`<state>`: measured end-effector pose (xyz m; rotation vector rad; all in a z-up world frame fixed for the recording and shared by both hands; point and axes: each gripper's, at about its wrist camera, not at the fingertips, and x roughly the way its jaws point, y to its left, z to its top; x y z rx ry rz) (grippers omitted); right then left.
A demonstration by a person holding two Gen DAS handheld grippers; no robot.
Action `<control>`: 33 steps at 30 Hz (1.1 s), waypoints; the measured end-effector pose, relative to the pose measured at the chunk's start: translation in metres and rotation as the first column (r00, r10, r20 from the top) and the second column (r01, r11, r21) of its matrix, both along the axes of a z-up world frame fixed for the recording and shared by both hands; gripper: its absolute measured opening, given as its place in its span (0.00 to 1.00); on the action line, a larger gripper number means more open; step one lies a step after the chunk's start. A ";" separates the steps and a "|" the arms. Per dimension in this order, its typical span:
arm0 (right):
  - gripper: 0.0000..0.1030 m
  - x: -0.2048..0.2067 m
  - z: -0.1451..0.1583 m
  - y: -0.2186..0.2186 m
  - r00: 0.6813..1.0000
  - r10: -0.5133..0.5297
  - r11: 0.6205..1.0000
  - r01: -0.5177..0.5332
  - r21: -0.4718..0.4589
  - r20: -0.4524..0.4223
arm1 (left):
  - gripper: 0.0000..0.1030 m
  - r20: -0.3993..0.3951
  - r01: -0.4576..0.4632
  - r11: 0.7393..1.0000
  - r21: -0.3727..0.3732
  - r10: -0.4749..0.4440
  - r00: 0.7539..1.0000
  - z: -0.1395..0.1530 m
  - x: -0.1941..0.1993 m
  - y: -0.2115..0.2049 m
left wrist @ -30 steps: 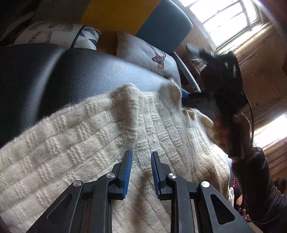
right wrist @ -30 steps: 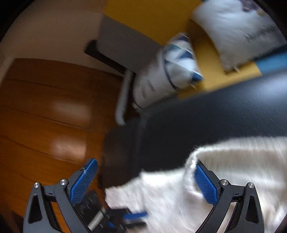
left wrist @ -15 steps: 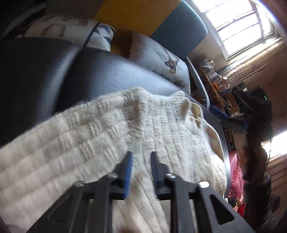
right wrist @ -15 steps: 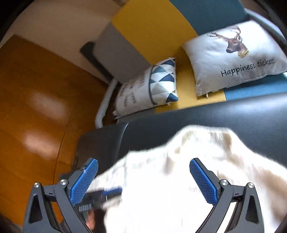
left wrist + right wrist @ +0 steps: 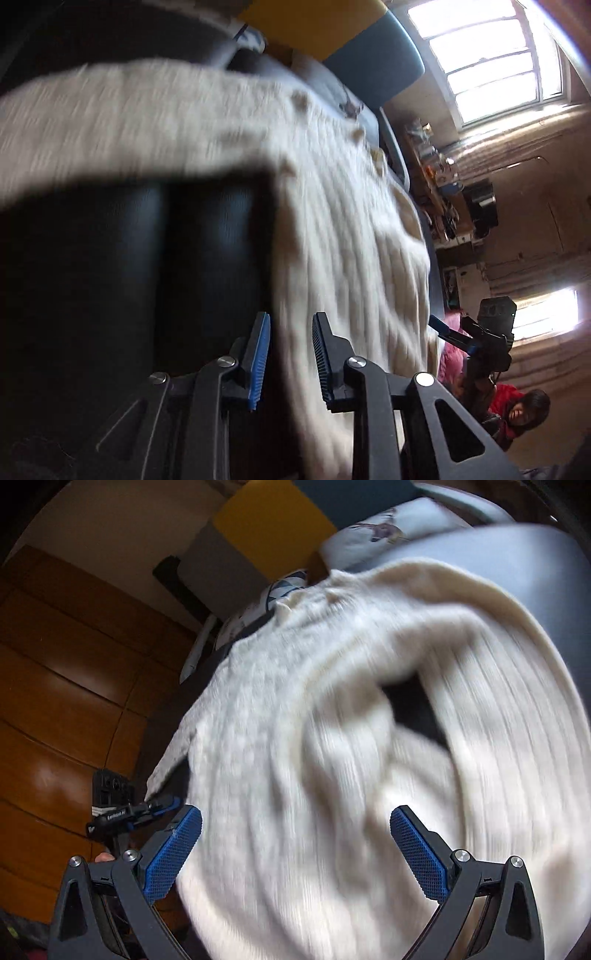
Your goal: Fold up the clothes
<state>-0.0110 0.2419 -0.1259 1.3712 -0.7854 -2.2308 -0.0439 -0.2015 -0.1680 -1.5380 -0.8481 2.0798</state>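
Left gripper (image 5: 290, 354): nearest the lens in the left wrist view; 2 blue-padded fingers set close, a narrow gap between them, the hem edge of the sweater running into that gap. Cannot tell whether the pads actually pinch the knit; blur hides the contact.
Right gripper (image 5: 295, 849): spread wide, nothing between the pads; sweater fabric lies just beyond and between the 2 fingers, apart from them.
Sweater (image 5: 332, 738): cream, ribbed knit, draped over the black cushion; heavily motion-blurred in both views. 1 sleeve (image 5: 122, 122) stretches across the cushion's top, away from the body panel.
Black cushion (image 5: 147, 258): leather-look, 2 padded rolls bare beside the sweater's edge.
Deer pillow (image 5: 388, 531): beyond the sweater's far edge.
Wood panelling (image 5: 66, 683): beyond the cushion, left side of the right wrist view.
Windows (image 5: 487, 55): farthest, past the sweater.
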 end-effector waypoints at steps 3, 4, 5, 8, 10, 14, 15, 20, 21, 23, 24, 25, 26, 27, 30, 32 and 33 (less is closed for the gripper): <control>1.00 0.021 -0.010 -0.003 0.999 -0.042 0.999 0.042 -0.015 0.002 | 0.24 0.024 0.003 0.999 0.043 -0.004 1.000 -0.008 0.025 0.007; 1.00 0.025 -0.012 -0.005 0.998 -0.055 0.998 0.055 -0.018 0.003 | 0.24 0.027 0.009 0.999 0.050 -0.010 1.000 -0.011 0.031 0.011; 1.00 0.027 -0.015 -0.007 0.998 -0.058 0.998 0.058 -0.010 0.002 | 0.25 0.031 0.015 0.998 0.058 -0.016 0.999 -0.014 0.038 0.015; 1.00 0.030 -0.020 -0.017 0.998 -0.059 0.997 0.059 0.046 -0.002 | 0.26 0.045 0.035 0.993 0.110 -0.041 0.998 -0.022 0.050 0.033; 1.00 0.030 -0.021 -0.024 0.999 -0.051 0.995 0.051 0.083 -0.003 | 0.20 0.021 0.036 0.998 0.058 -0.038 0.999 -0.019 0.055 0.044; 1.00 0.032 -0.022 -0.032 0.999 -0.049 0.989 0.048 0.137 0.002 | 0.07 0.001 -0.055 0.998 -0.043 0.055 0.998 -0.009 0.050 0.036; 1.00 0.032 -0.022 -0.033 0.999 -0.047 0.992 0.046 0.116 0.007 | 0.06 -0.008 -0.079 0.995 -0.061 0.079 0.997 -0.004 0.048 0.026; 1.00 0.038 -0.026 -0.044 1.000 0.006 0.992 -0.003 0.125 -0.026 | 0.03 -0.011 -0.146 0.981 -0.125 0.146 0.989 0.011 0.049 -0.014; 1.00 0.037 -0.026 -0.043 1.000 0.001 0.993 0.001 0.119 -0.022 | 0.05 -0.006 -0.144 0.983 -0.111 0.144 0.990 0.013 0.052 -0.015; 1.00 0.038 -0.022 -0.039 1.000 -0.004 0.994 0.006 0.107 -0.015 | 0.13 -0.009 -0.127 0.989 -0.071 0.127 0.992 0.017 0.058 -0.009; 1.00 0.038 -0.019 -0.036 1.000 -0.005 0.995 0.007 0.100 -0.013 | 0.18 -0.016 -0.113 0.992 -0.047 0.112 0.994 0.020 0.061 -0.002; 1.00 0.044 -0.010 -0.027 0.998 -0.037 0.994 0.042 0.101 -0.048 | 0.18 -0.023 -0.099 0.995 -0.028 0.098 0.995 0.022 0.063 0.005; 1.00 0.050 -0.001 -0.017 0.994 -0.069 0.992 0.078 0.101 -0.083 | 0.18 -0.024 -0.081 0.995 -0.049 0.080 0.996 0.023 0.063 0.015; 1.00 0.056 0.007 -0.005 0.989 -0.105 0.987 0.116 0.108 -0.104 | 0.18 -0.026 -0.065 0.995 -0.071 0.064 0.998 0.023 0.062 0.025; 1.00 0.074 0.021 0.033 0.966 -0.219 0.945 0.245 0.216 -0.136 | 0.18 -0.071 -0.050 0.998 -0.040 0.047 0.996 0.029 0.057 0.045; 1.00 0.083 0.020 0.057 0.955 -0.268 0.900 0.295 0.320 -0.126 | 0.20 -0.089 -0.009 1.000 -0.005 0.009 0.996 0.033 0.052 0.062; 1.00 0.084 0.017 0.065 0.954 -0.276 0.876 0.299 0.378 -0.114 | 0.20 -0.093 0.012 0.999 -0.036 -0.015 0.996 0.034 0.050 0.073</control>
